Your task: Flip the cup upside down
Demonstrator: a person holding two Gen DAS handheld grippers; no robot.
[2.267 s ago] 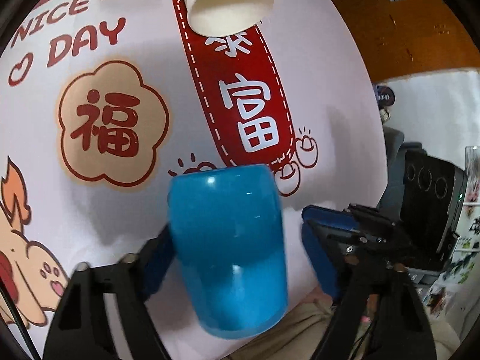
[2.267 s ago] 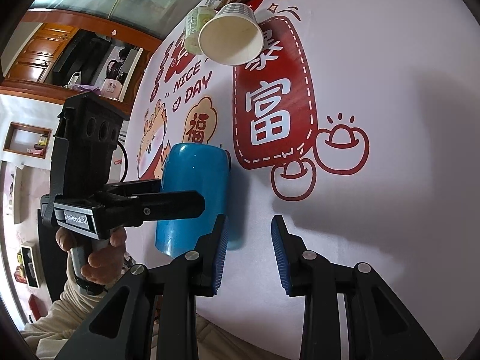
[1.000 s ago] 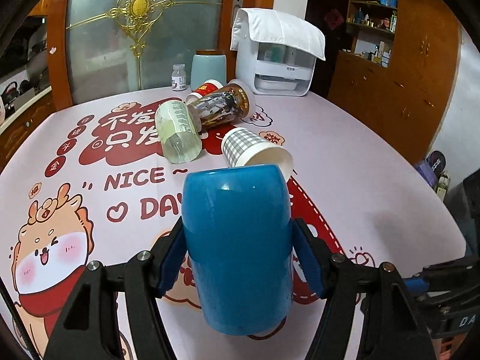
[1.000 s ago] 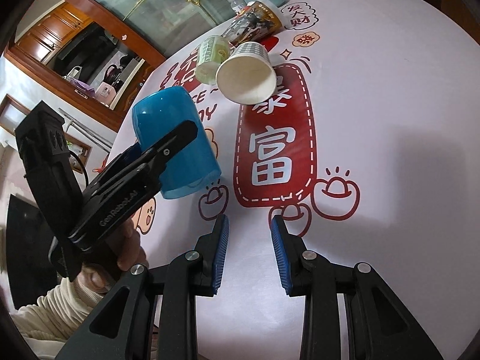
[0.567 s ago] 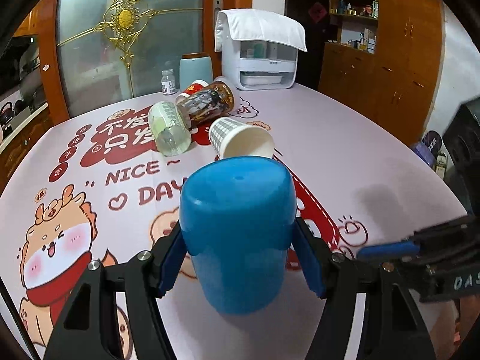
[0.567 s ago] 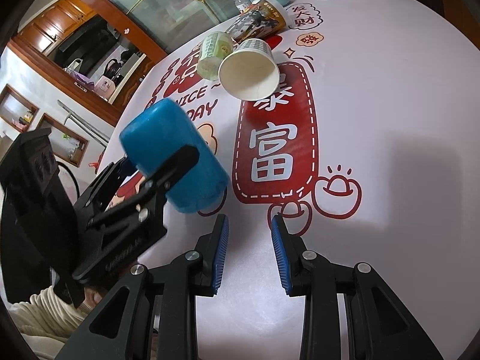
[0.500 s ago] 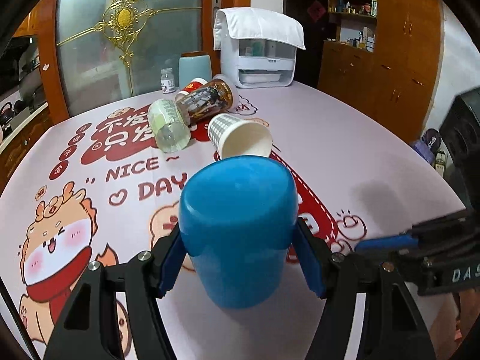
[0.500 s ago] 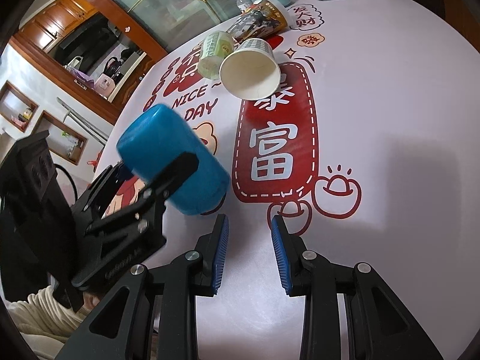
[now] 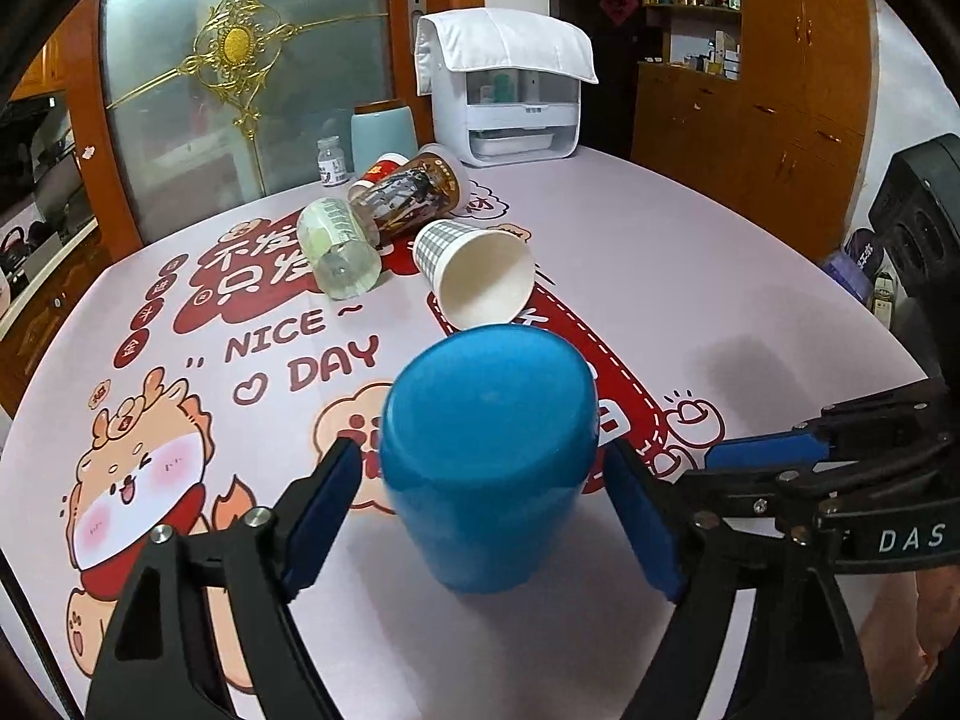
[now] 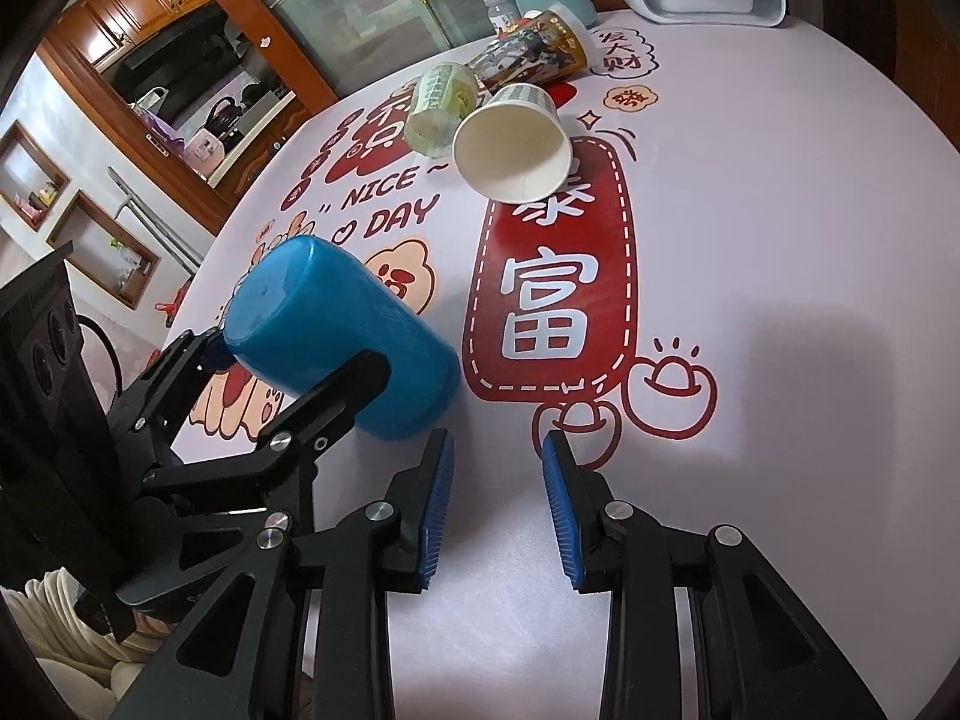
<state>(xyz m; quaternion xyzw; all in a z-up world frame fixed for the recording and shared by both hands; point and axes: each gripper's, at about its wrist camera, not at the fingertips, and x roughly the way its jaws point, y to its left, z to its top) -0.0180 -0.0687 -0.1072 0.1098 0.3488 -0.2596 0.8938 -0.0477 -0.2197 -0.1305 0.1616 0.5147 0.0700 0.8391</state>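
Note:
A blue cup (image 9: 489, 456) stands mouth down on the printed tablecloth (image 9: 630, 228), its closed base facing up. My left gripper (image 9: 489, 516) is open, with a blue pad on each side of the cup and a small gap on both sides. The cup also shows in the right wrist view (image 10: 342, 354), with the left gripper's fingers (image 10: 336, 402) around it. My right gripper (image 10: 495, 504) is open and empty over the cloth, just right of the cup.
A checked paper cup (image 9: 477, 273), a clear green cup (image 9: 339, 249) and a printed drink cup (image 9: 414, 189) lie on their sides further back. A white appliance (image 9: 504, 90), a pale blue canister (image 9: 384, 135) and a small bottle (image 9: 331, 162) stand at the far edge.
The left gripper lifted the lying blue cup, turned it mouth down and lowered it onto the cloth. Its jaws have now opened off the cup. The right gripper stayed in place.

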